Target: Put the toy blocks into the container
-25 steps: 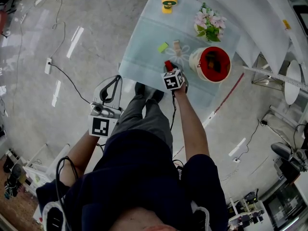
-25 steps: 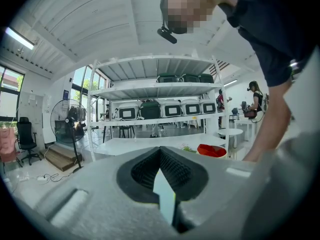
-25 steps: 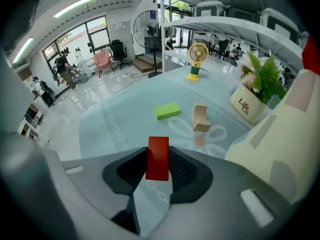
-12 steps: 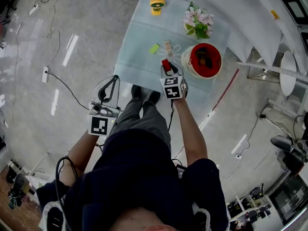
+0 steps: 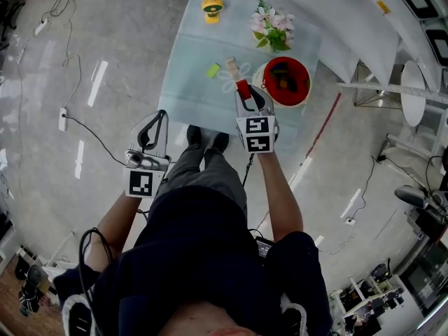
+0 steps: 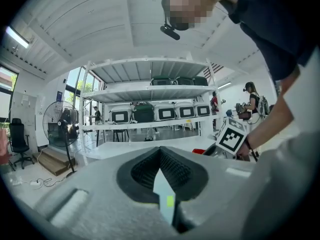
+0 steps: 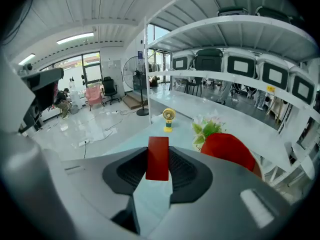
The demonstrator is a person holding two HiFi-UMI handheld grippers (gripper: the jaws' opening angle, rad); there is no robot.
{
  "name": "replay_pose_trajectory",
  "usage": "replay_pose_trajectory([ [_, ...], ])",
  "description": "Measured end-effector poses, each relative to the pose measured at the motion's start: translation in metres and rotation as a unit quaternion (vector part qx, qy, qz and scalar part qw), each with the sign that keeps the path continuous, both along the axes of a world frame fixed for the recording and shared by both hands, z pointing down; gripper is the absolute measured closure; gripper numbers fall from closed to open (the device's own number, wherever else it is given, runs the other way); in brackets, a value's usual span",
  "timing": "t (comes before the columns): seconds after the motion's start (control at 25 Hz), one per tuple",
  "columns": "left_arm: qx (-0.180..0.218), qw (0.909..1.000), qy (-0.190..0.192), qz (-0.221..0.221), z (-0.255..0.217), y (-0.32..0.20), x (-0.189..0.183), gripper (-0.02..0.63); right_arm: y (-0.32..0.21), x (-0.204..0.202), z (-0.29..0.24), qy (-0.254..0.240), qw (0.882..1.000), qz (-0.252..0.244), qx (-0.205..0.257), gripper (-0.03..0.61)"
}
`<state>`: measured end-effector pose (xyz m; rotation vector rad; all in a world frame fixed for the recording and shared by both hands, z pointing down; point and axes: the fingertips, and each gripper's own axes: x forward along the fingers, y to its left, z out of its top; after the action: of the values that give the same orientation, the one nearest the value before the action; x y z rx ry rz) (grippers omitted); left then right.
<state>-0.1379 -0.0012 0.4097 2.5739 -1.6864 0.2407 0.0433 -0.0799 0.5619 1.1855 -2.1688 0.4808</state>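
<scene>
The right gripper [image 5: 249, 102] pinches a red toy block [image 7: 157, 158] between its 2 pads. The block stands upright in the jaws, which are part-way apart and pressed on its sides. It is held off the table [image 5: 187, 93], above the near part of the pale blue cloth and just left of the red container [image 5: 285, 81], which has a few dark pieces inside.

On the cloth, 2 more blocks lie left of the container and farther off than the held one: a green block [image 5: 213, 70] and a tan block [image 5: 231, 66], close together but apart.

The left gripper [image 5: 152, 120] hangs off the table's near-left side over the floor, its fingers pressed together at the tips – nothing between them.
</scene>
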Motion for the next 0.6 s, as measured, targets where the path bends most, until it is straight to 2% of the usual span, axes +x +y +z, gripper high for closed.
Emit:
replay_pose_trajectory([
  [0.24, 0.008, 1.0000, -0.002, 0.005, -0.005, 0.000, 0.006, 0.611, -0.005, 0.024, -0.029, -0.011, 0.999, 0.022, 0.029, 0.452],
  [0.6, 0.009, 0.9999, -0.010, 0.009, -0.012, 0.001, 0.010, 0.611, -0.020, 0.074, -0.039, 0.016, 0.997, 0.056, 0.048, 0.451],
])
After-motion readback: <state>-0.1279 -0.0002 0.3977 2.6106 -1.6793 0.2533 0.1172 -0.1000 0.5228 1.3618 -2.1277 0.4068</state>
